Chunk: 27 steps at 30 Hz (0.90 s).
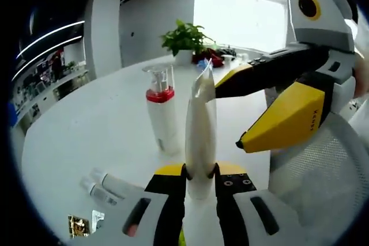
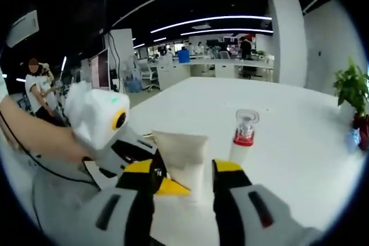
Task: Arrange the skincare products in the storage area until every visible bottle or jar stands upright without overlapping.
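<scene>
White and round, the surface [image 1: 86, 125] is sitting in a bright open office, with a potted plant [image 1: 183, 40] at its far edge and desks stretching off behind.

In the left gripper view, the left gripper [image 1: 200, 184] is clamping the lower part of a white squeeze tube [image 1: 199, 136] between its fingers [image 1: 174, 172], holding it roughly upright with the flat crimped end pointing up. Just behind and to the left of the tube, a pump bottle [image 1: 161, 110] with a red collar and clear cap is standing upright on the surface. Two small tubes [image 1: 106, 188] are lying flat at the near left, close beside each other. The right gripper [image 1: 277, 105] is reaching in from the right, its fingers parted, the upper tip near the top of the held tube; whether it is touching I cannot tell.

In the right gripper view, the right gripper [image 2: 183, 180] is showing a wide gap between its fingers [image 2: 226, 168], gripping nothing, with the tube [image 2: 181, 156] in front of them and the pump bottle [image 2: 244, 136] beyond.

The step in hand appears to be standing the squeeze tube upright. Next, it probably needs setting down on its cap end clear of the pump bottle, steadied by the free gripper, then released gently. The two lying tubes remain to be stood up.
</scene>
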Each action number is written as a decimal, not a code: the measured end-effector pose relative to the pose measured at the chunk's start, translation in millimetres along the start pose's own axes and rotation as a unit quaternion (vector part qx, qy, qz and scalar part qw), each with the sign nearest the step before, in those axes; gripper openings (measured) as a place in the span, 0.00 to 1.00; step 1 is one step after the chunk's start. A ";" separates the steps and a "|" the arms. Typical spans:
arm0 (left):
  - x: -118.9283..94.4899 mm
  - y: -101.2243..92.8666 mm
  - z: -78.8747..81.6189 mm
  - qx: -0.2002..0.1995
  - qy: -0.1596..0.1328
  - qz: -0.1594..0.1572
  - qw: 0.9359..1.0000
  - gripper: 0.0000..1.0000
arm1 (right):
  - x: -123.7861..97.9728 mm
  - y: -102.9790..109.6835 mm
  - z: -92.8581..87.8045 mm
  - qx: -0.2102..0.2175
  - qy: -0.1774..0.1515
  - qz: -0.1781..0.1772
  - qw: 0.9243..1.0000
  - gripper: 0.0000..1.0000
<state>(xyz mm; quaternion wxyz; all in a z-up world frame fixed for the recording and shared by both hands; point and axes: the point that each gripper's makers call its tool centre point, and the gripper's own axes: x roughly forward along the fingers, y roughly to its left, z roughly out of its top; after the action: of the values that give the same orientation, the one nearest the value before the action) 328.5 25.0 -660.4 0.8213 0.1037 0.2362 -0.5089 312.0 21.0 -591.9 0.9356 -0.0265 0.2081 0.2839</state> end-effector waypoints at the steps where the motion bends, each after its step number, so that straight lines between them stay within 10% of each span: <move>1: 1.4 0.7 1.2 0.000 -0.001 -0.004 1.000 0.15 | -1.1 -1.9 -1.4 0.001 -0.001 -0.001 1.000 0.41; 18: 6.8 22.6 9.8 0.030 -0.011 -0.029 0.999 0.15 | -31.8 -44.3 -44.3 0.046 0.014 -0.046 0.998 0.56; 27: 14.1 32.8 16.4 0.047 -0.009 -0.050 0.998 0.15 | -45.1 -57.1 -38.2 0.062 -0.016 -0.062 0.996 0.67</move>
<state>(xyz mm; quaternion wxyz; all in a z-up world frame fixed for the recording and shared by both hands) 367.5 22.2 -655.4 0.7914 0.1256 0.2091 -0.5605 294.7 -56.6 -612.5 0.9545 0.0228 0.2082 0.2122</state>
